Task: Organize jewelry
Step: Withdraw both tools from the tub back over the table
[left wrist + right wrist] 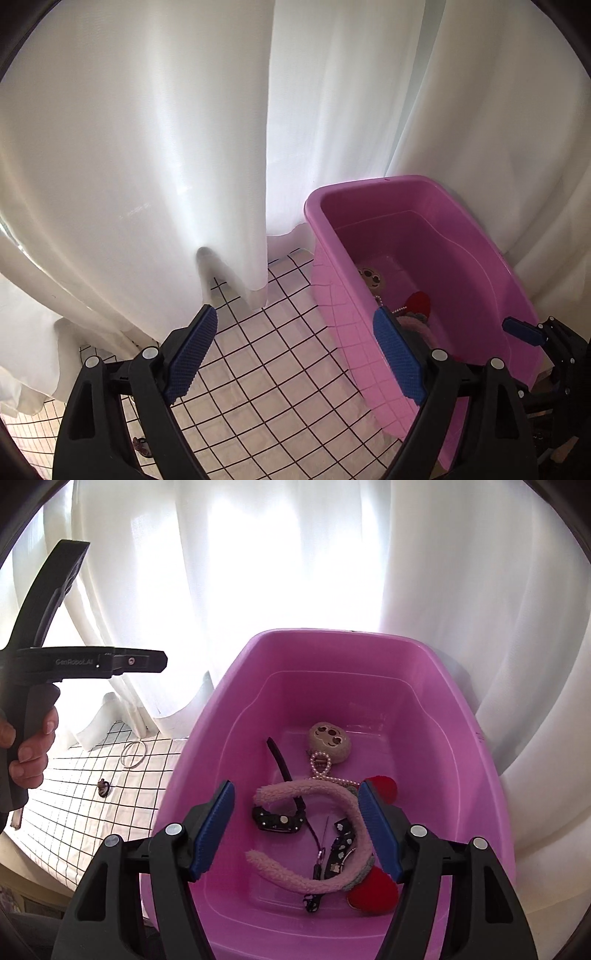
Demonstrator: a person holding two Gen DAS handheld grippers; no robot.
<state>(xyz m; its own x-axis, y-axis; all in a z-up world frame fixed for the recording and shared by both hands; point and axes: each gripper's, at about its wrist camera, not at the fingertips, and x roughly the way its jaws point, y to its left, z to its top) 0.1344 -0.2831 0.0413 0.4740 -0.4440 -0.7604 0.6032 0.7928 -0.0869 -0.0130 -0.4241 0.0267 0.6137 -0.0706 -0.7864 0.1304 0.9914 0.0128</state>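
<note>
Both grippers are spread and empty — the left gripper (295, 354) over bare gridded cloth (280, 354); the right gripper (295, 827) above the pink tub (236, 686), jewelry inside; its fingers hide part of the furry headband (306, 794).

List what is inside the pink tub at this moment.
Inside the pink tub: a fuzzy pink headband with red hearts, a pearl-chained charm, a black watch and a patterned strap. The right finger hides part of the headband.
</note>
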